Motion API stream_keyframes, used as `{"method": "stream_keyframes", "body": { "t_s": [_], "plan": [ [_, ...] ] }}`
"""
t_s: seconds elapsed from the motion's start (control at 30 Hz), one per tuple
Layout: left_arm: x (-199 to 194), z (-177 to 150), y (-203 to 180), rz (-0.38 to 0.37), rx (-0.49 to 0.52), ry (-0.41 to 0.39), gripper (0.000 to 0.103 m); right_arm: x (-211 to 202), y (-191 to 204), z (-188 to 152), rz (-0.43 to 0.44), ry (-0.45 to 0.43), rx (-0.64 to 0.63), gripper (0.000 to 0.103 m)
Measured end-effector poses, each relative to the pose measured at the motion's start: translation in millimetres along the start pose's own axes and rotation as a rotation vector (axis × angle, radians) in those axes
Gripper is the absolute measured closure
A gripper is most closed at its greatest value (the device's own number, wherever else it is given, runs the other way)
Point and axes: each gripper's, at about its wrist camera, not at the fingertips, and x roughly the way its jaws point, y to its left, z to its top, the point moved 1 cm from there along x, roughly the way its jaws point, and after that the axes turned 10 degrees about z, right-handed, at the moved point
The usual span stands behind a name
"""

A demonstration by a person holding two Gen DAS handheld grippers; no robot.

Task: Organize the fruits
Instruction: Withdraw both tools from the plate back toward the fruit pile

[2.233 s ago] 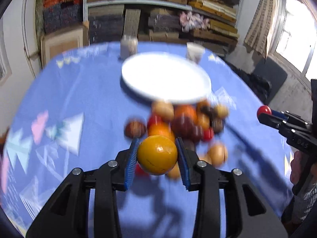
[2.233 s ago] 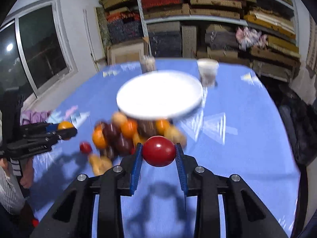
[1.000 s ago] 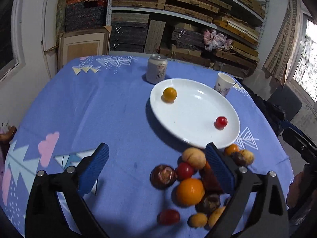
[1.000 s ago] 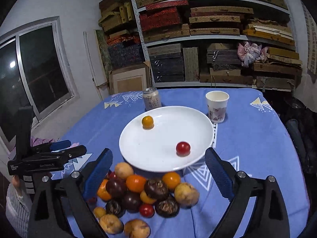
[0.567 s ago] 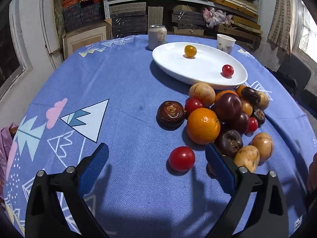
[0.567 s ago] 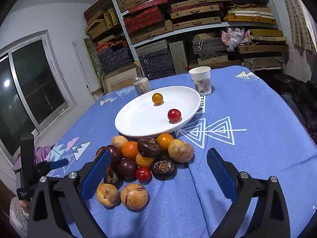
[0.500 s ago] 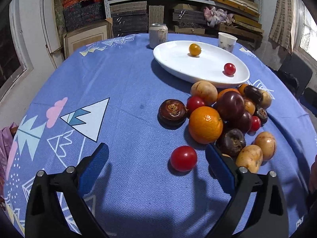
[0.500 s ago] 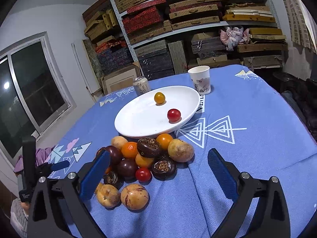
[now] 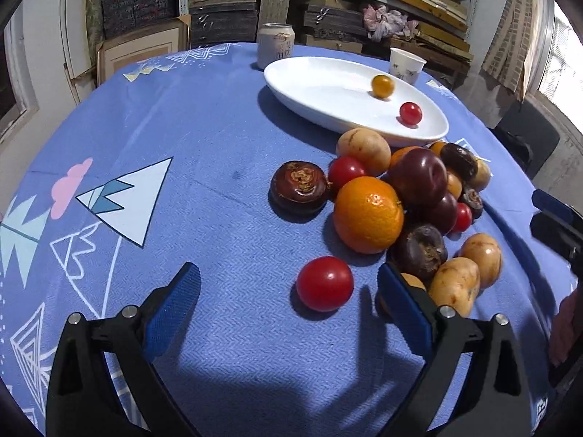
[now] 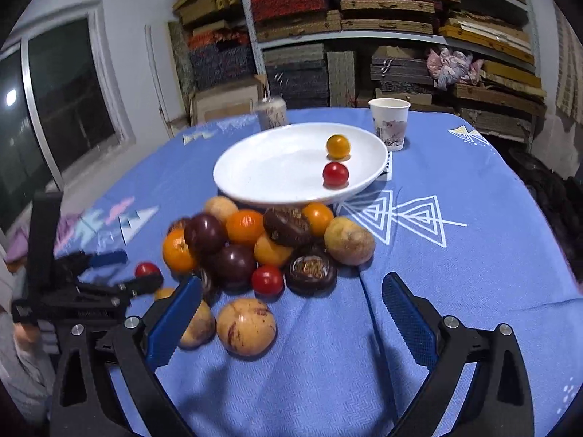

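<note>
both claws spread wide and empty over a heap of loose fruit on a blue patterned tablecloth point(image 9: 204, 153).

the left gripper point(image 9: 288, 287) hangs low with its blue pads far apart, a small round red tomato point(image 9: 324, 283) lying on the cloth between them, touching neither pad; a big orange point(image 9: 368, 214) and a dark brown wrinkled fruit point(image 9: 298, 186) sit just beyond it in the pile. the right gripper point(image 10: 289, 300) has just been opening and stands at its widest, nothing between the pads, with a pale speckled round fruit point(image 10: 246, 327) near its left pad. a white oval plate point(image 10: 277, 167) lies past the pile, holding one small yellow-orange fruit point(image 10: 338, 146) and one small red fruit point(image 10: 335, 173), apart. a white paper cup point(image 10: 390, 128) and a pale drinks can point(image 9: 275, 50) stand at the plate's far side.
</note>
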Motion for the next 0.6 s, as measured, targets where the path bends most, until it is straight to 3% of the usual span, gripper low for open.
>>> {"method": "stream_keyframes", "body": {
  "t_s": [0.17, 0.23, 0.3, 0.4, 0.5, 0.57, 0.6],
  "plan": [
    [-6, 0, -11, 0.05, 0.059, -0.042, 0.007, 10, 24, -12, -0.062, 0.067, -0.141, 0.003],
    [-5, 1, -7, 0.04, 0.04, -0.043, 0.015, 14, 24, -14, -0.045, 0.088, -0.134, 0.003],
    [1, 1, -4, 0.025, 0.027, -0.01, 0.033, 16, 20, -15, -0.02, 0.109, -0.107, 0.003],
    [6, 2, -2, 0.016, 0.019, 0.012, 0.033, 19, 16, -15, 0.003, 0.122, -0.072, 0.007],
    [4, 2, -6, 0.023, 0.039, -0.003, 0.033, 25, 21, -18, 0.003, 0.146, -0.089, 0.019],
    [4, 1, -8, 0.025, 0.048, -0.005, 0.033, 32, 27, -21, -0.005, 0.176, -0.116, 0.037],
    [5, 1, -8, 0.023, 0.05, -0.003, 0.033, 35, 29, -23, -0.001, 0.19, -0.126, 0.04]
  ]
}}
